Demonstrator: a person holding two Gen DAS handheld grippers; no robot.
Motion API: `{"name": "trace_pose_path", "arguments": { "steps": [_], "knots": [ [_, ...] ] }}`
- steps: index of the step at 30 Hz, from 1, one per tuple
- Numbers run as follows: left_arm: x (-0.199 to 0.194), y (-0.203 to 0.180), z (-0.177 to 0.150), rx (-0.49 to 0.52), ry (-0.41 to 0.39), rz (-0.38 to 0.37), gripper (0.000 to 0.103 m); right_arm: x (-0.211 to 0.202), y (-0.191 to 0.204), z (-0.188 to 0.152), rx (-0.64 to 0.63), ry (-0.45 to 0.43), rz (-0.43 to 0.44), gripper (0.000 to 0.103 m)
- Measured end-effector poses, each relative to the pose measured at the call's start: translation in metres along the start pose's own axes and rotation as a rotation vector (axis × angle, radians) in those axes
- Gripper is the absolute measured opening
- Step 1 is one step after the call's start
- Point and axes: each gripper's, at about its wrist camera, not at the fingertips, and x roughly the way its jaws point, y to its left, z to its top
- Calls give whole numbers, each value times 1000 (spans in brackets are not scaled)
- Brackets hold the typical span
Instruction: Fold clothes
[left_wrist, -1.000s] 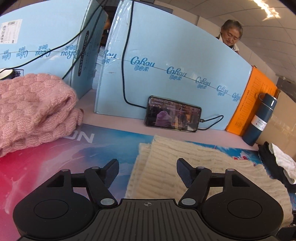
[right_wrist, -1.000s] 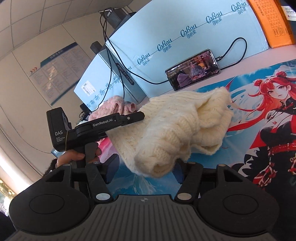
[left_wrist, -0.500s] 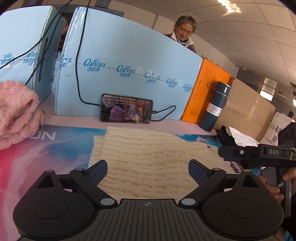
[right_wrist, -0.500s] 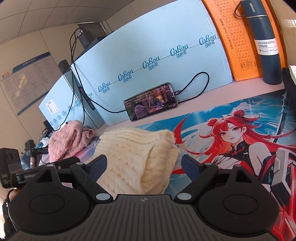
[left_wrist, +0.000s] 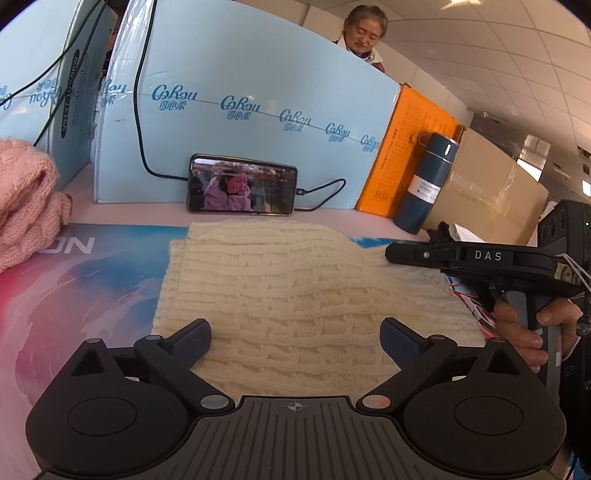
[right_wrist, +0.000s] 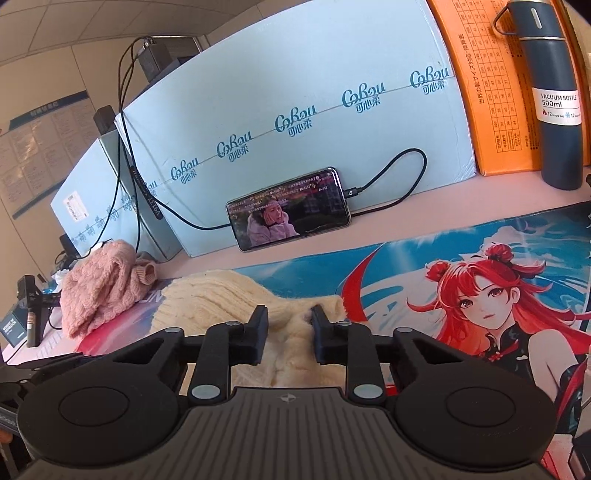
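Jaws wide, left gripper (left_wrist: 295, 338) over cream sweater (left_wrist: 295, 280), printed mat (left_wrist: 74, 280).

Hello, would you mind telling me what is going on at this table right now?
A person holding two handheld grippers is folding a cream knit sweater on the printed desk mat. The left gripper hovers open over the sweater's near edge. The right gripper has its fingers narrowed around a fold of it. A pink sweater lies bundled to the left.
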Motion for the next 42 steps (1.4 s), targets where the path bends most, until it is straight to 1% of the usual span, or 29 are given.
{"name": "trace_pose_path", "arguments": {
  "steps": [1,2,5,8,9,10,12,13,14,15,16,17,18,19,20,22,23,25,26,28,29,30,31,32,33,36,39,40,42],
  "knots": [
    [-1,2,1,-12,-5,-7,100,-5,1,1,-6,-20,14,15],
    [-3,5,1,-33,-15,-19,100,-10,3,2,-7,-34,48,14],
    [-11,20,4,-133,-72,-82,100,-25,9,5,-3,-62,185,13],
    [-19,37,5,-253,-129,-168,100,-35,23,1,-29,-47,314,9],
    [-20,41,6,-282,-141,-189,100,-37,28,-2,-38,-36,345,9],
    [-21,43,6,-300,-149,-203,100,-37,33,-5,-58,-24,348,9],
    [-20,44,6,-315,-149,-203,100,-36,46,-11,-112,1,334,9],
    [-19,44,6,-319,-142,-191,100,-35,50,-14,-134,8,312,9],
    [-17,44,6,-320,-135,-181,100,-34,49,-14,-129,7,280,10],
    [-16,44,6,-321,-128,-175,100,-32,45,-14,-110,2,247,18],
    [-15,44,6,-321,-121,-169,100,-31,42,-14,-91,-3,214,24],
    [-14,44,6,-321,-115,-164,100,-31,36,-12,-64,-23,180,38],
    [-14,44,6,-319,-110,-164,100,-32,29,-10,-33,-52,145,47],
    [-13,43,6,-316,-106,-164,100,-33,22,-9,-7,-72,117,66],
    [-13,43,6,-313,-104,-169,100,-34,15,-7,17,-87,93,77],
    [-12,41,6,-307,-97,-176,100,-33,2,-5,55,-99,45,80],
    [-12,40,5,-304,-94,-179,100,-29,-2,-5,62,-82,21,83],
    [-11,40,4,-301,-89,-180,100,-19,-8,-7,74,-40,-26,84],
    [-11,40,4,-301,-88,-179,100,-13,-9,-9,84,-19,-35,84],
    [-11,41,4,-306,-87,-180,100,-6,-10,-11,104,3,-3,79],
    [-11,41,4,-307,-86,-181,100,-4,-9,-13,106,7,34,71],
    [-11,41,4,-308,-85,-181,100,-4,-5,-13,91,8,58,49],
    [-11,42,3,-309,-86,-181,100,-4,0,-13,69,9,69,42],
    [-11,42,3,-310,-86,-181,100,-5,6,-13,31,-2,62,31],
    [-11,42,3,-311,-88,-181,100,-8,10,-13,11,-18,71,17],
    [-14,45,3,-328,-112,-199,100,-21,17,-13,-8,-65,157,14],
    [-20,50,3,-360,-161,-252,100,-40,31,-12,-58,-117,292,14],
    [-23,53,3,-374,-185,-283,100,-46,38,-12,-88,-121,348,14],
    [-30,58,2,-406,-242,-348,100,-53,56,-19,-157,-87,433,14]
  ]
}}
